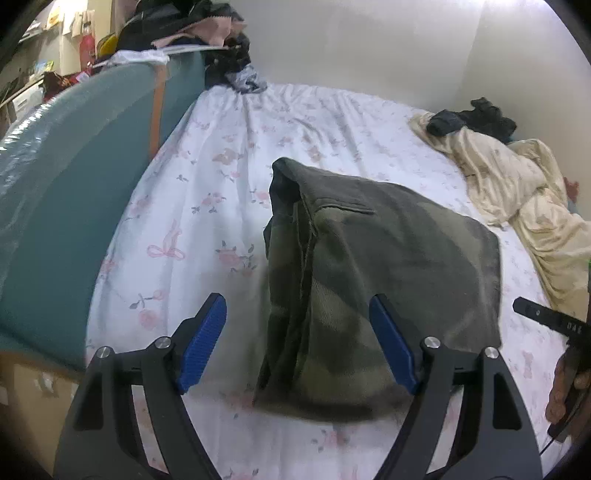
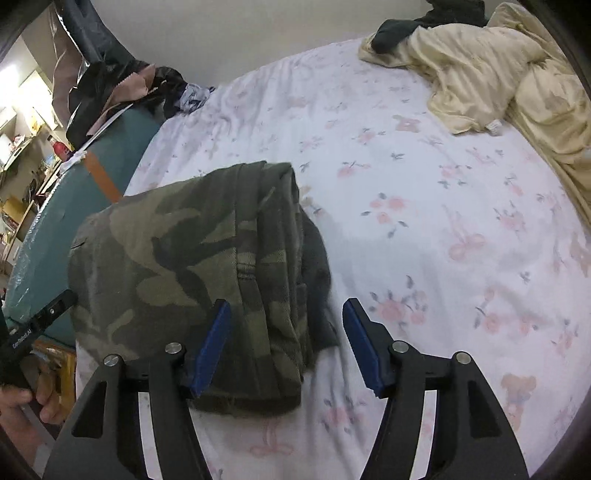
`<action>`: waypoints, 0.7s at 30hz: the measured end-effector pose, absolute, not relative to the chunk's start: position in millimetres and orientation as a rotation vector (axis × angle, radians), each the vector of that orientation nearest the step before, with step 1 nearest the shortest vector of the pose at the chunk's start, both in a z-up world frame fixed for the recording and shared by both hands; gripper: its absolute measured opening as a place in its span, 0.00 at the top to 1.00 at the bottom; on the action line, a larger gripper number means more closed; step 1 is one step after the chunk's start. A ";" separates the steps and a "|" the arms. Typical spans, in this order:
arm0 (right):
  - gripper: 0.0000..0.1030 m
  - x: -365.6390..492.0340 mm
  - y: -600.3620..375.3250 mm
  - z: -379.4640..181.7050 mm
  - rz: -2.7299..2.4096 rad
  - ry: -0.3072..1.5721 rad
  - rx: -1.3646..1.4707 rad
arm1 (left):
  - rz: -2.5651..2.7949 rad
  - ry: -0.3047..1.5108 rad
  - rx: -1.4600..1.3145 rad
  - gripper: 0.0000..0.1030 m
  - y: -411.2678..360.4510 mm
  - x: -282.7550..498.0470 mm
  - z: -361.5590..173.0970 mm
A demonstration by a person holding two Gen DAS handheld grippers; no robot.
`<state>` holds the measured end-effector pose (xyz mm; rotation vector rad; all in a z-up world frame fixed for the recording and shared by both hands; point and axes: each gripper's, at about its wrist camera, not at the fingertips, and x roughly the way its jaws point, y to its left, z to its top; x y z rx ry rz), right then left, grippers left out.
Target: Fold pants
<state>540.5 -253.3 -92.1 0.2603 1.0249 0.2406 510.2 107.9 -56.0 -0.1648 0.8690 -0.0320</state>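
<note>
In the left wrist view, the left gripper (image 1: 297, 328) tilts down over the bed (image 1: 207, 155), jaws spread and released above the camouflage pants (image 1: 369, 251), which lie folded into a compact bundle on the floral sheet. In the right wrist view, the right gripper (image 2: 286, 336) angles down likewise, jaws apart, gripping nothing, over the bundle's right edge.

The folded pants (image 1: 388, 266) lie on the bed (image 1: 207, 206), near its front edge. Behind them to the right, along the wall, a crumpled blanket (image 1: 517, 192) rests on the bed, dark clothes (image 1: 476, 118) on its far end. Left of the bed stands a padded board (image 1: 74, 192), clothes heaped (image 1: 192, 26) on top.
</note>
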 end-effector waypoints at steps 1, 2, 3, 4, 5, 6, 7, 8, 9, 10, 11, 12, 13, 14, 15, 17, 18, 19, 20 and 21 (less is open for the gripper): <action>0.37 536.1 -252.5 -86.3 0.248 1.019 0.259 | -0.034 0.854 -0.158 0.25 108.0 499.0 -50.5; 0.37 526.6 -252.5 -78.8 0.263 1.003 0.258 | -0.031 0.841 -0.152 0.25 108.8 490.8 -46.3; 0.34 521.1 -251.9 -73.6 0.272 0.989 0.255 | -0.019 0.820 -0.133 0.25 107.9 476.8 -40.9; 0.28 510.1 -249.3 -65.8 0.284 0.973 0.241 | -0.009 0.798 -0.114 0.25 106.3 463.3 -35.4; 0.26 495.8 -245.6 -57.2 0.294 0.947 0.222 | -0.008 0.758 -0.096 0.25 103.0 441.0 -28.1; 0.24 483.0 -241.6 -49.2 0.305 0.925 0.208 | -0.001 0.740 -0.087 0.25 99.9 425.5 -22.8; 0.24 465.9 -236.4 -40.4 0.320 0.900 0.189 | -0.001 0.723 -0.079 0.25 96.0 408.5 -17.3; 0.24 445.9 -230.5 -31.1 0.330 0.875 0.166 | -0.010 0.701 -0.081 0.25 91.8 387.8 -11.4; 0.20 427.0 -224.9 -22.5 0.334 0.853 0.146 | -0.019 0.696 -0.082 0.25 85.8 367.0 -6.5; 0.16 403.8 -218.4 -12.7 0.340 0.824 0.120 | -0.030 0.693 -0.090 0.25 81.9 349.2 -1.9; 0.15 382.1 -213.8 -4.1 0.348 0.790 0.100 | -0.031 0.674 -0.106 0.25 76.7 323.0 5.4; 0.13 360.1 -210.1 4.3 0.354 0.761 0.088 | -0.029 0.665 -0.108 0.23 73.1 306.1 11.3; 0.12 339.9 -207.4 11.6 0.356 0.738 0.081 | -0.030 0.646 -0.126 0.20 69.6 282.1 19.1; 0.11 314.2 -204.2 20.8 0.356 0.714 0.071 | -0.033 0.638 -0.149 0.12 67.6 262.6 25.1; 0.09 298.2 -202.5 26.3 0.353 0.700 0.067 | -0.039 0.637 -0.170 0.05 66.4 247.9 29.8; 0.05 259.3 -201.3 39.8 0.339 0.665 0.064 | -0.072 0.634 -0.200 0.01 63.2 213.9 39.1; 0.03 239.5 -200.9 45.6 0.328 0.650 0.056 | -0.097 0.641 -0.193 0.01 59.7 199.3 43.2; 0.01 222.0 -201.1 50.4 0.318 0.637 0.051 | -0.100 0.640 -0.170 0.01 55.7 182.0 48.5; 0.00 206.0 -201.8 54.3 0.311 0.630 0.049 | -0.091 0.632 -0.154 0.01 54.4 168.2 53.5; 0.00 189.5 -203.0 58.1 0.304 0.626 0.049 | -0.080 0.618 -0.147 0.01 54.8 155.8 57.9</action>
